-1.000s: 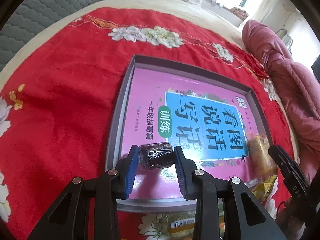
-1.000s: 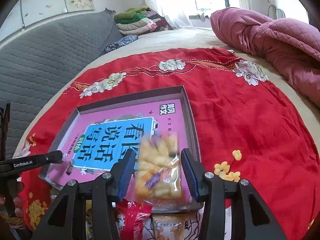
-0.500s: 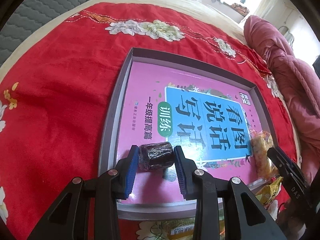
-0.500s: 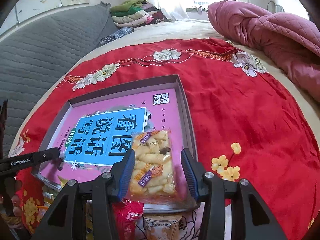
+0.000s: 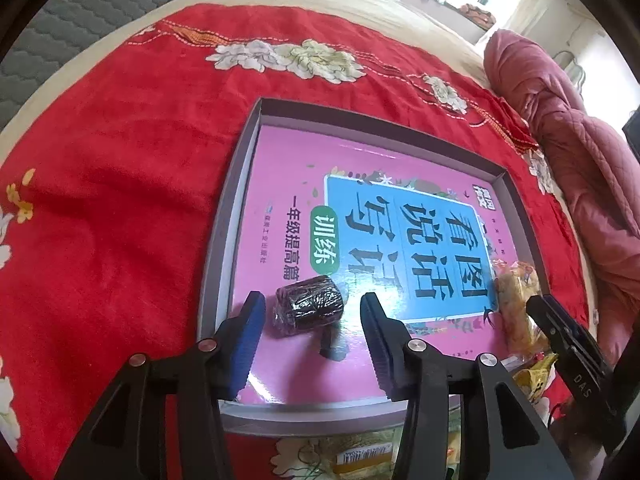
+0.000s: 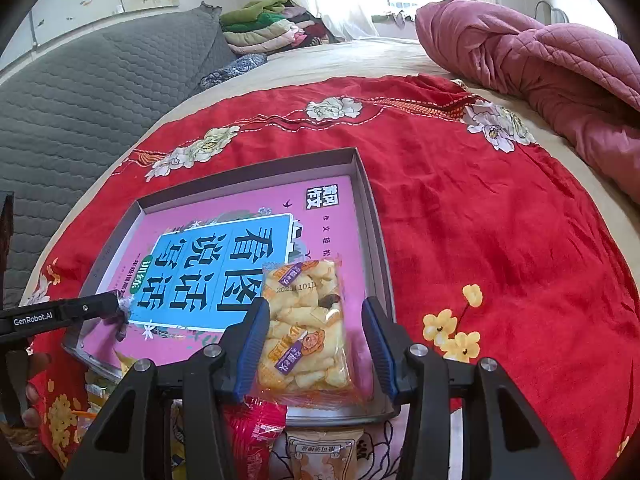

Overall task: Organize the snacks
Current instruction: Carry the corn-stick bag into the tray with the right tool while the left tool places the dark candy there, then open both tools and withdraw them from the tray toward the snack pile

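A shallow grey tray (image 5: 224, 216) lined with a pink and blue book cover lies on the red cloth; it also shows in the right wrist view (image 6: 372, 216). A small dark wrapped snack (image 5: 309, 310) lies in the tray's near left corner. My left gripper (image 5: 313, 316) is open around it, jaws apart from it. A clear bag of yellow puffed snacks (image 6: 306, 328) lies in the tray's near right corner, also seen in the left wrist view (image 5: 516, 308). My right gripper (image 6: 314, 324) is open around it.
Several more snack packets lie on the cloth just in front of the tray: a red one (image 6: 260, 432), a pale one (image 6: 324, 456), yellow ones (image 5: 536, 376). A pink quilt (image 6: 540, 56) is heaped at the right; a grey headboard (image 6: 80, 92) is at the left.
Both grippers opened. The left one let go of the dark snack onto the tray. The right one lowered the puffed snack bag into the tray and let it go.
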Demonstrator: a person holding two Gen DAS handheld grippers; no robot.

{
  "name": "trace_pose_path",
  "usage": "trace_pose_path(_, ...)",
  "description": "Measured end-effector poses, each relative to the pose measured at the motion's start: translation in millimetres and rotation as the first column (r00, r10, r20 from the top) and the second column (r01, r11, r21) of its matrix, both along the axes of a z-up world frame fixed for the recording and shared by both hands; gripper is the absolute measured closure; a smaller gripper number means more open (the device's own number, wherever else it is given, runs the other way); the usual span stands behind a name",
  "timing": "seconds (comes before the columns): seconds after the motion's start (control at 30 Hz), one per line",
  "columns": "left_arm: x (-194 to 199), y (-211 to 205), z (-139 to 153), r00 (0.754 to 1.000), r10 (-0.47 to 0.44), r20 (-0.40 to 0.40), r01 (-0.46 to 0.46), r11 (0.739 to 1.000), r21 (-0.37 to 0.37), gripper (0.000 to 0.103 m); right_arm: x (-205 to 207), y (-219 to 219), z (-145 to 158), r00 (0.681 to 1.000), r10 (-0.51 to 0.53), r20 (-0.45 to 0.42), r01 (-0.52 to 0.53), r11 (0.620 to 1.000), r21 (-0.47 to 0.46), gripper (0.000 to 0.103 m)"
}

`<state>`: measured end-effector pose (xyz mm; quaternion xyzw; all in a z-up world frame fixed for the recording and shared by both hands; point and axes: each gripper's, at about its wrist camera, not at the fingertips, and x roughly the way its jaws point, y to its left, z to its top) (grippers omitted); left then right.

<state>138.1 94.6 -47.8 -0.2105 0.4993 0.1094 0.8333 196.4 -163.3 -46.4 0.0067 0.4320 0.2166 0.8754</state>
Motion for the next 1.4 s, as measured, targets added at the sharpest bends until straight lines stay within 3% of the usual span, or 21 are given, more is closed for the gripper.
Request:
trace_pose_path(0.3, -6, -2, 12, 1.0, -0.001, 0.014, 0.001, 1.0, 0.005, 0.045, -2, -1, 5, 1.0, 0.013, -0.015, -0.013, 0.998, 0.059, 0.054)
trace_pose_path(0.83, -27, -15, 51, 0.998, -0.02, 0.066, 0.017, 0.999, 0.039, 0.044, -7, -10, 34, 0.999, 0.011, 0.042, -0.017, 0.991, 0.136, 0.038)
trace_pose_path(1.4, -51, -38, 64, 0.997, -0.058, 0.049, 0.054, 0.995, 0.08, 0.044, -29, -24, 58, 0.994, 0.029, 0.107, -0.044, 0.989, 0.142, 0.034)
